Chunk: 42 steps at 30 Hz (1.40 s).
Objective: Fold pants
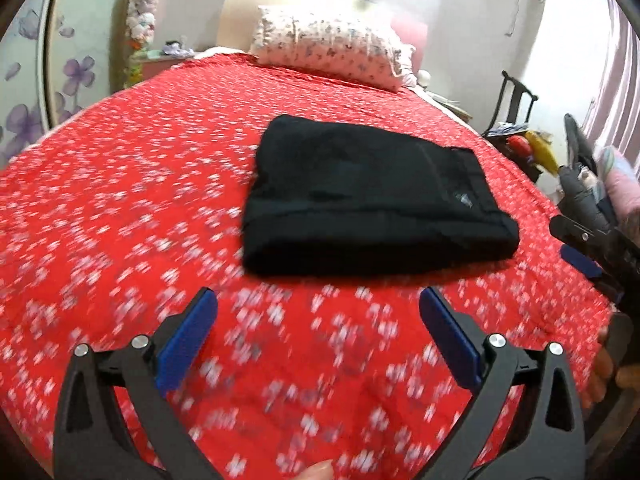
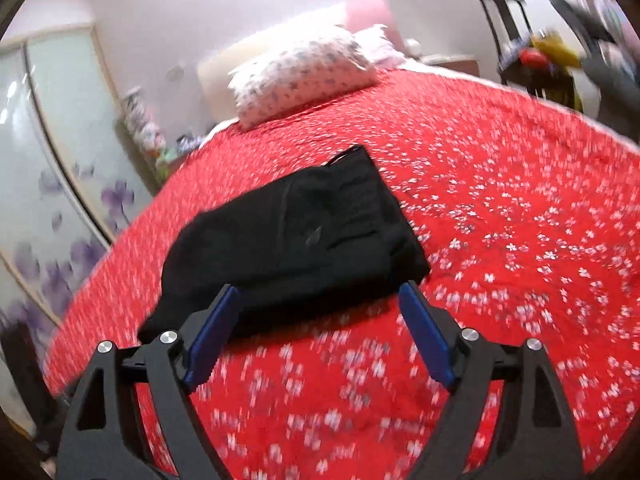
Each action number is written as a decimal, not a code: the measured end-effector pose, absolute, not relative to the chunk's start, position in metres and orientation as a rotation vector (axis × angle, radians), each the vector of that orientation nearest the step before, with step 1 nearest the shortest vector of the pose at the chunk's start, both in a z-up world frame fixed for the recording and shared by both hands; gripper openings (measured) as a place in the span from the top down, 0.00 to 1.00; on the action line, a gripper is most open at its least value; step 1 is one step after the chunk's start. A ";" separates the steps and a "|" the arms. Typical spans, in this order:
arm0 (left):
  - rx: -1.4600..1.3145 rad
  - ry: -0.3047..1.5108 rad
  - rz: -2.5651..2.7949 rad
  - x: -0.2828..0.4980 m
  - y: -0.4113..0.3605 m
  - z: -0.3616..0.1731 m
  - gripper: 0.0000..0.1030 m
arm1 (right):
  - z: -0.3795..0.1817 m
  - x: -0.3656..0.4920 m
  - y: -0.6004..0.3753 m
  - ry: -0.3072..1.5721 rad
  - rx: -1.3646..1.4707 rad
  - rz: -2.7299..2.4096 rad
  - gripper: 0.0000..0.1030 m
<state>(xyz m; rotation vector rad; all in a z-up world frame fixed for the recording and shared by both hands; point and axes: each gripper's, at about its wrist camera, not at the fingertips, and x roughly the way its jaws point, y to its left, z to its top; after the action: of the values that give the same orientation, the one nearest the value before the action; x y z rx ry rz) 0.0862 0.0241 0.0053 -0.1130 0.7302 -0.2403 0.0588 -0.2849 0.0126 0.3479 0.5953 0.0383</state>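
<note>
The black pants [image 1: 372, 196] lie folded into a compact rectangle on the red flowered bedspread [image 1: 120, 208]. They also show in the right wrist view [image 2: 296, 244]. My left gripper [image 1: 318, 300] is open and empty, a little short of the near edge of the pants. My right gripper [image 2: 320, 292] is open and empty, its blue fingertips [image 2: 408, 292] close to the near edge of the pants. The right gripper also shows at the right edge of the left wrist view [image 1: 580, 236].
A flowered pillow [image 1: 328, 44] lies at the head of the bed. A wardrobe with purple flower doors [image 2: 60, 184] stands to the left. A black chair with coloured items [image 1: 520, 136] stands at the right of the bed.
</note>
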 end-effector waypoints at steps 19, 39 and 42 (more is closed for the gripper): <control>-0.008 0.750 -0.212 0.051 0.014 -0.007 0.02 | -0.016 0.025 -0.227 0.687 0.099 -0.023 0.01; 0.112 0.770 -0.236 0.051 -0.007 -0.016 0.02 | -0.027 0.035 -0.222 0.756 0.098 -0.023 0.01; 0.117 0.768 -0.236 0.051 -0.009 -0.016 0.02 | -0.028 0.035 -0.222 0.761 0.102 -0.024 0.01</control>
<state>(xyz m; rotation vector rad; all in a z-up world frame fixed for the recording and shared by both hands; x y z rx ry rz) 0.0509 -0.0085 -0.0161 0.1174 0.7683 -0.2363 0.0352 -0.2219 -0.0278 0.1017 0.7605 -0.0243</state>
